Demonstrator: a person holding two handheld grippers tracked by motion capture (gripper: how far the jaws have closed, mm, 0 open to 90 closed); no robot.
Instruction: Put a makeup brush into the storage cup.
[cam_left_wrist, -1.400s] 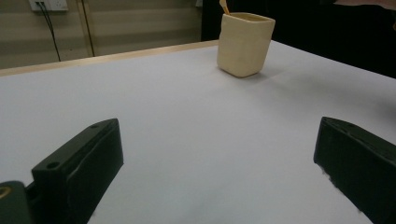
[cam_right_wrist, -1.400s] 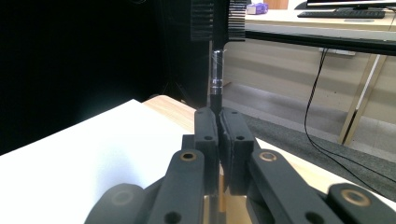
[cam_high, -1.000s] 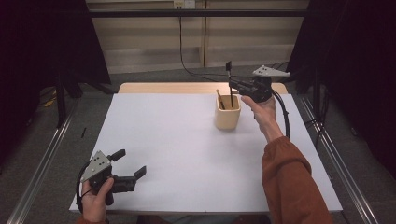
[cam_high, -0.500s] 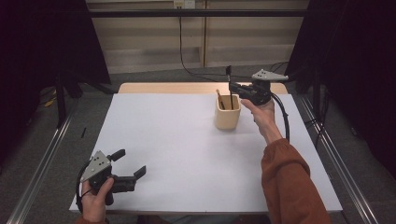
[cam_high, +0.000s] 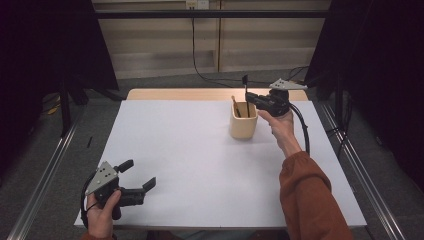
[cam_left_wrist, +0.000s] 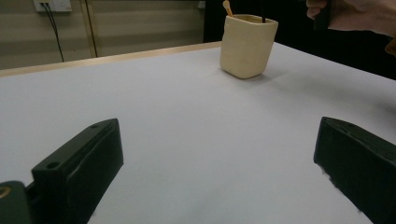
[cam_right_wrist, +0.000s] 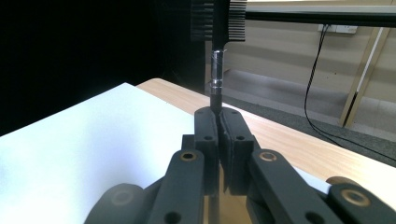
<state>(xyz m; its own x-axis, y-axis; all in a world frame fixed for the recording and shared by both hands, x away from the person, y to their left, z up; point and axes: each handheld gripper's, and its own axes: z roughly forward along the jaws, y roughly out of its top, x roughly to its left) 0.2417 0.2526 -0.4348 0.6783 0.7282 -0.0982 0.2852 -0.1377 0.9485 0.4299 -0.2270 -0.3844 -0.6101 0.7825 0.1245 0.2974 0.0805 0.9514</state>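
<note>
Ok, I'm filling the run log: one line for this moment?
right gripper: shut on black brush, above beige cup | left gripper: open, near table edge

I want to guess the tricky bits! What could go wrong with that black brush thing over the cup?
1. The right gripper pinches only the thin handle of the black brush, so it could slip or twist between the fingers.
2. The beige cup is light-looking and stands close under the brush; a sideways nudge could tip it.
3. A wooden stick already leans inside the cup, so the brush might catch on it going in or out.
</note>
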